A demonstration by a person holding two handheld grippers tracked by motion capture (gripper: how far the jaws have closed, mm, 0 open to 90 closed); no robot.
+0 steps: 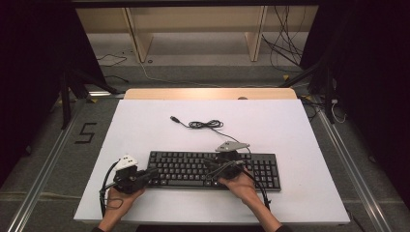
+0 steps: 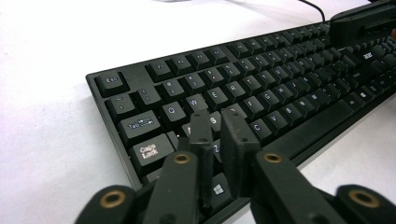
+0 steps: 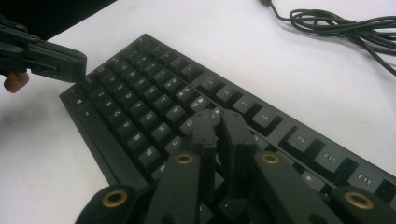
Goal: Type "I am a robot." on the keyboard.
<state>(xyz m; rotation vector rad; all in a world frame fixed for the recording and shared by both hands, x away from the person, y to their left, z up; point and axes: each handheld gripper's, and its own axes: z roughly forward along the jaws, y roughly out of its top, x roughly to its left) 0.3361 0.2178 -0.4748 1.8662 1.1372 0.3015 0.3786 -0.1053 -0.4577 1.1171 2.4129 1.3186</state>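
Keyboard (image 1: 212, 169), black and full-sized, is laid flat across the near middle of the white table (image 1: 145, 125), its long edge running from nine to three o'clock, and its cable (image 1: 205, 124) is coiled loosely on the table at twelve o'clock from it. Left gripper (image 1: 153, 172) is held over the nine o'clock end with its jaws brought together and nothing between them. Right gripper (image 1: 209, 164) is poised over the keys right of centre, jaws likewise drawn together on nothing.

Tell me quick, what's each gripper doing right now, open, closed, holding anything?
Left gripper: closed, holding nothing, poised over the keyboard near its left end.
Right gripper: closed, holding nothing, over the keyboard's middle keys.
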